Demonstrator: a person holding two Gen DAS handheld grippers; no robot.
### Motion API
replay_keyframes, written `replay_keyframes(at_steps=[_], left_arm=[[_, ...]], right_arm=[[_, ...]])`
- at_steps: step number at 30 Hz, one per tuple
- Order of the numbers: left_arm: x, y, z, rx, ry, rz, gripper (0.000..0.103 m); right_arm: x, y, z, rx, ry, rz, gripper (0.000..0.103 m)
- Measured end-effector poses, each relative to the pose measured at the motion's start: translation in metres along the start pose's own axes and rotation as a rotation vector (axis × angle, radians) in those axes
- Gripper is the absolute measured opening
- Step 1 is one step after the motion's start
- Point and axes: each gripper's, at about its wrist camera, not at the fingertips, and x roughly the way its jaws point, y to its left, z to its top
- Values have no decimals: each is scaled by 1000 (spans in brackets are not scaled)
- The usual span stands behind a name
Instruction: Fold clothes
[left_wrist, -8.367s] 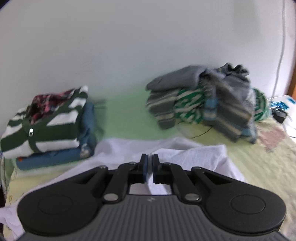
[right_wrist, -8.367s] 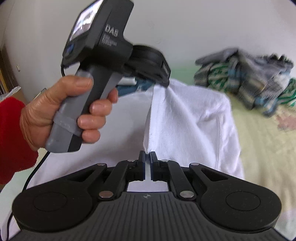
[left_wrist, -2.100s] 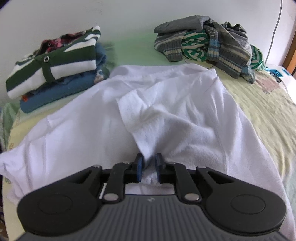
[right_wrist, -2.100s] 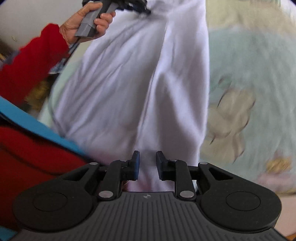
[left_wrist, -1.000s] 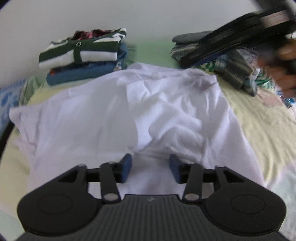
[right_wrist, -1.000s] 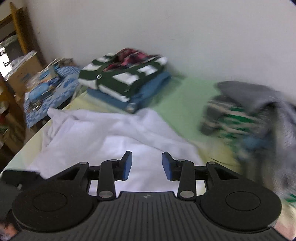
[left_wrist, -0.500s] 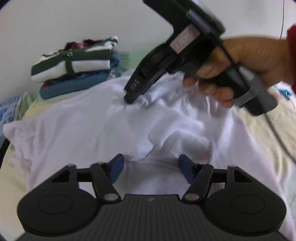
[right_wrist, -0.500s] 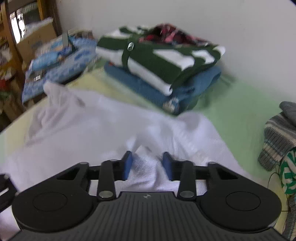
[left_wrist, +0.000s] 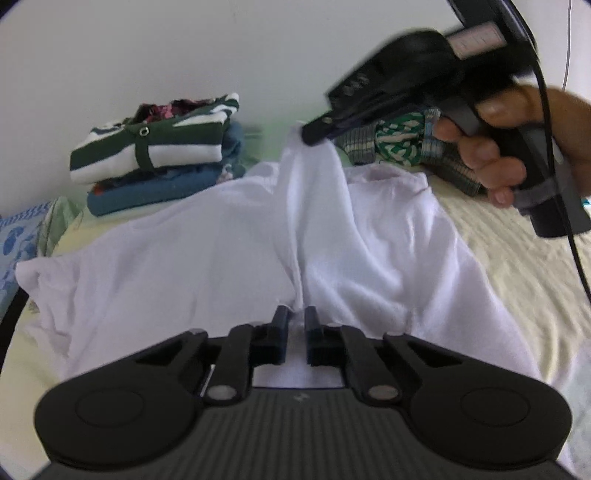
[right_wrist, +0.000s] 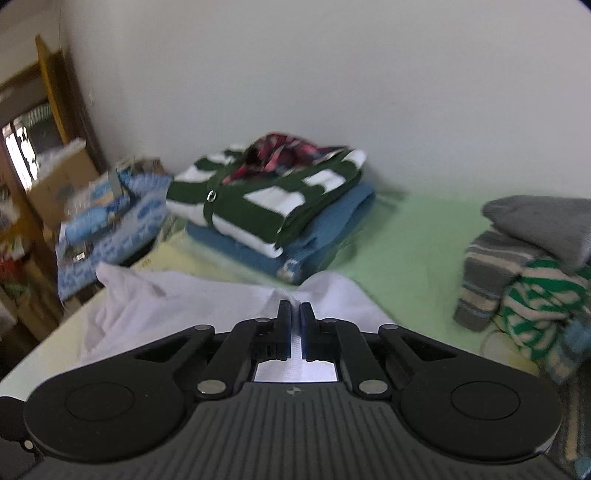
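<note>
Both grippers pinch one white garment (left_wrist: 207, 254): left gripper (left_wrist: 295, 317) clamps its near edge, right gripper (left_wrist: 314, 138) lifts a soft terry ridge farther back. Cloth lies rumpled on pale quilted bedding (left_wrist: 517, 251). Beyond the garment: folded stack (right_wrist: 273, 218), striped knit heap (right_wrist: 528, 284). Only the left view shows the hand (left_wrist: 517, 147).

Landmark: our white shirt (left_wrist: 207, 266) on the bed.
Blocked: folded stack (right_wrist: 280, 218) beyond its left; loose pile (right_wrist: 532, 273) beyond its right.
Free: green sheet (right_wrist: 410, 243) between them.
</note>
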Motion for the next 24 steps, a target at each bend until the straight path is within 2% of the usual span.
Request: replay_keyframes(at_steps=[6, 8, 10, 12, 14, 16, 17, 21, 24], left_arm=[[-12, -27, -1, 59, -12, -20, 4], [-12, -37, -3, 89, -12, -18, 9], [-8, -38, -6, 78, 6, -15, 42], [-3, -31, -6, 27, 29, -32, 48], [2, -19, -5, -49, 38, -58, 49], [9, -4, -2, -131, 43, -114, 66], [14, 3, 0, -170, 50, -143, 69], [40, 34, 6, -363, 82, -286, 70], [50, 48, 10, -449, 62, -323, 58]], right_arm=[[-30, -36, -16, 130, -57, -17, 6], [-37, -46, -23, 161, -64, -25, 6], [-43, -55, -30, 189, -66, -35, 6], [-44, -59, -35, 201, -62, -45, 6], [-44, -59, -38, 200, -61, -52, 6], [-42, -54, -36, 189, -70, -39, 6], [-41, -51, -34, 183, -74, -31, 6], [-38, -33, -21, 137, -104, 15, 6], [-33, -22, -14, 98, -99, 28, 6]])
